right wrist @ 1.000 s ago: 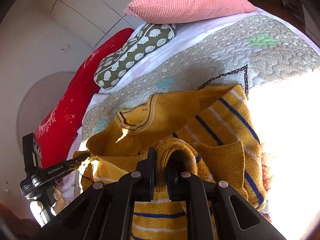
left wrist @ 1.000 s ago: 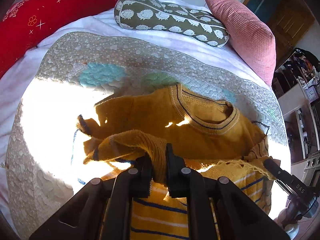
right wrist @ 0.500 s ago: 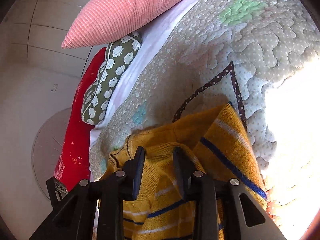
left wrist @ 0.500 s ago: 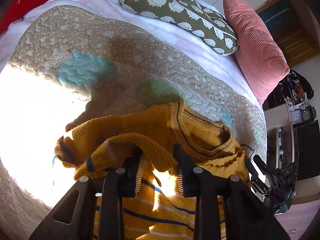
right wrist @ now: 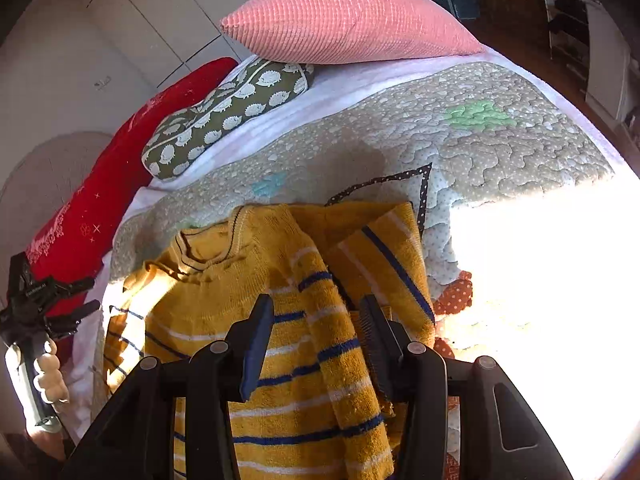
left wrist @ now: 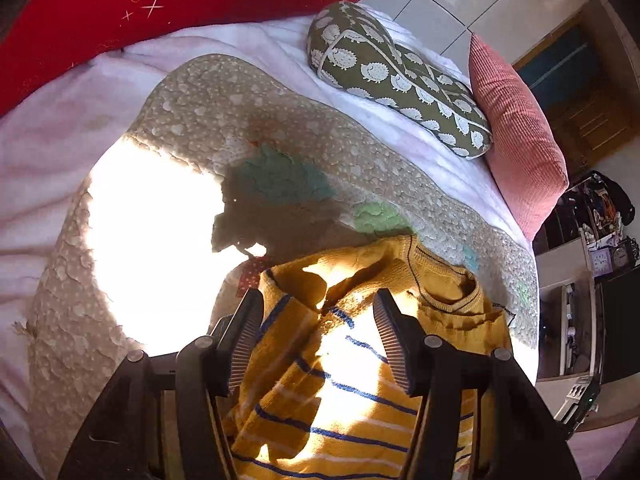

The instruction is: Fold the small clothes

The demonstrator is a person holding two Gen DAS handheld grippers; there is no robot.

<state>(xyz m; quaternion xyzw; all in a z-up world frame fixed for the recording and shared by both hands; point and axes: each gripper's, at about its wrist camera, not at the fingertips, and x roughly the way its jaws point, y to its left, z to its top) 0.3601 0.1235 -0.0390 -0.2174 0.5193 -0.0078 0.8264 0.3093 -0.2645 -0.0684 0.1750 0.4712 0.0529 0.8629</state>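
In the left wrist view, the left gripper (left wrist: 318,330) stood over the bed with its jaws apart; they had just been opening, and nothing was pinched between the ribbed pads (left wrist: 390,334). The mustard-yellow striped sweater (left wrist: 344,384) lay directly beneath and just ahead of the fingers, its navy and white stripes running between them, its ribbed collar (left wrist: 448,280) just beyond the right-hand finger. Farther ahead spread the beige quilted mat (left wrist: 248,120), with a hard patch of sunlight off to the left of the tool. Beyond the mat, across the white sheet (left wrist: 60,120), sat a red cushion (left wrist: 132,12) far ahead to the left, a green hedgehog-print pillow (left wrist: 400,76) ahead, and a pink corduroy pillow (left wrist: 516,136) ahead to the right. In the right wrist view, the right gripper (right wrist: 316,334) likewise showed its jaws parted, having just been opening, and they pressed on nothing. A folded-over sleeve (right wrist: 320,320) of the sweater (right wrist: 208,300) ran loose through the gap between the fingers, lying on the body of the garment. The collar (right wrist: 208,240) was ahead to the left. The mat (right wrist: 500,148) stretched ahead, glaring sun to the right. The pink pillow (right wrist: 344,20), the hedgehog pillow (right wrist: 228,116) and the red cushion (right wrist: 100,208) lined the far side. Well to the left, a person's hand (right wrist: 48,368) held the left gripper (right wrist: 80,296), its fingers apart.
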